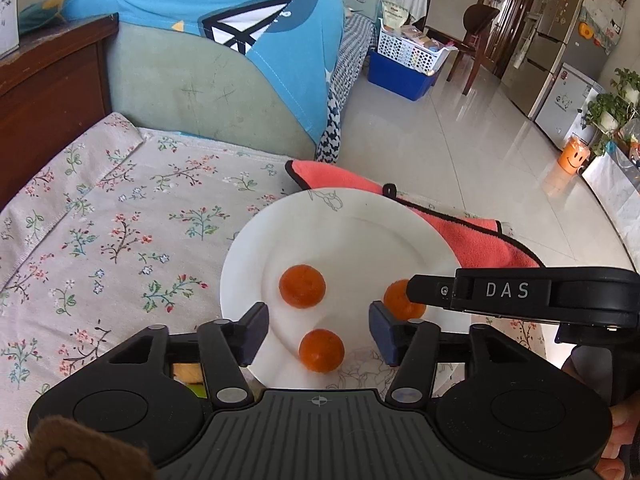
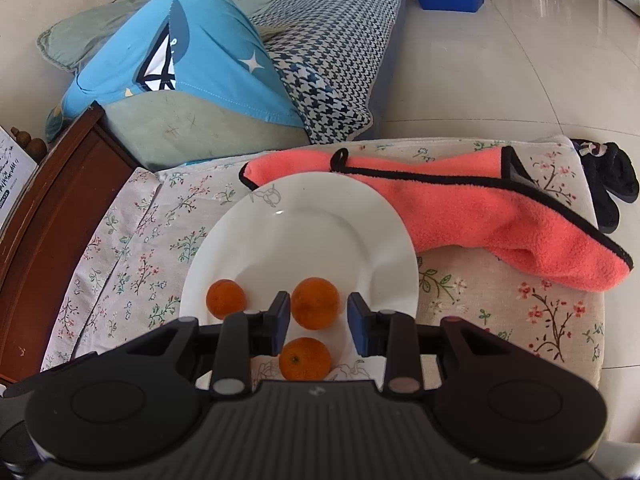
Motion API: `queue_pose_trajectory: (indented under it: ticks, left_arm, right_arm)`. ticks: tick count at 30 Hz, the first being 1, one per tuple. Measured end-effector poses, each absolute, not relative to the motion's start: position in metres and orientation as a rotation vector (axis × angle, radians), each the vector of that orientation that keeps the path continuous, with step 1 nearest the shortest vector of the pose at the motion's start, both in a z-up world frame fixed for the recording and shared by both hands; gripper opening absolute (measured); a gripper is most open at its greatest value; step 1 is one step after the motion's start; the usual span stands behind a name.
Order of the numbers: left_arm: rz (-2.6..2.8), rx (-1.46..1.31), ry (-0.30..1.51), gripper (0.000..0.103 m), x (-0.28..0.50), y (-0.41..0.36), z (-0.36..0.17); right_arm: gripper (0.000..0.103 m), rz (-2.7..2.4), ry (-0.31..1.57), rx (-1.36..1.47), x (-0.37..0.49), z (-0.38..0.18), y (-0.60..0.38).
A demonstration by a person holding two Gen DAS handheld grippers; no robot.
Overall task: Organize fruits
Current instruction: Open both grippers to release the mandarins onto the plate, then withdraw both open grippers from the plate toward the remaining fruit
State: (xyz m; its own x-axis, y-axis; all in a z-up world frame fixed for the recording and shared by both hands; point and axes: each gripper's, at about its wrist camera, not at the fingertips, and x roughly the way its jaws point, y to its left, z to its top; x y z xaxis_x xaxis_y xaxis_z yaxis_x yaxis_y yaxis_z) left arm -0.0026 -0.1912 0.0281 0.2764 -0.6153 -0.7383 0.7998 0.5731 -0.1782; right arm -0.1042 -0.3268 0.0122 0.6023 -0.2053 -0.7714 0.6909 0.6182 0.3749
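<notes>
Floral-cloth table, white plate holding three oranges; right gripper spread, unclenched, straddling the middle orange, left gripper likewise released; advise centring before closing gently so fruit doesn't roll.

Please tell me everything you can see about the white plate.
The white plate is round, glossy, looks ceramic, with a broad rim bearing faint grey line drawings at its far and near edges. It lies flat on the floral cloth. Its far right edge overlaps the coral towel. Three small oranges sit on its near half. Both claws hover open above it.
</notes>
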Motion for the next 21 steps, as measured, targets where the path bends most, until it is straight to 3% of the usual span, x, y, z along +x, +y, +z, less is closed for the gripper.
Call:
queue_pose_trajectory:
  ticks: [11,21]
  left_arm:
    - [-0.897,0.198,0.826,0.071,0.009,-0.157,0.065]
    - [-0.837,0.146,0.828,0.073,0.015,-0.102,0.082]
  right_arm:
    - [0.035,-0.557,0.717,0.679,-0.108,0.032,-0.315]
    - [0.038,-0.501,0.684,0.678,-0.120,0.049,-0.291]
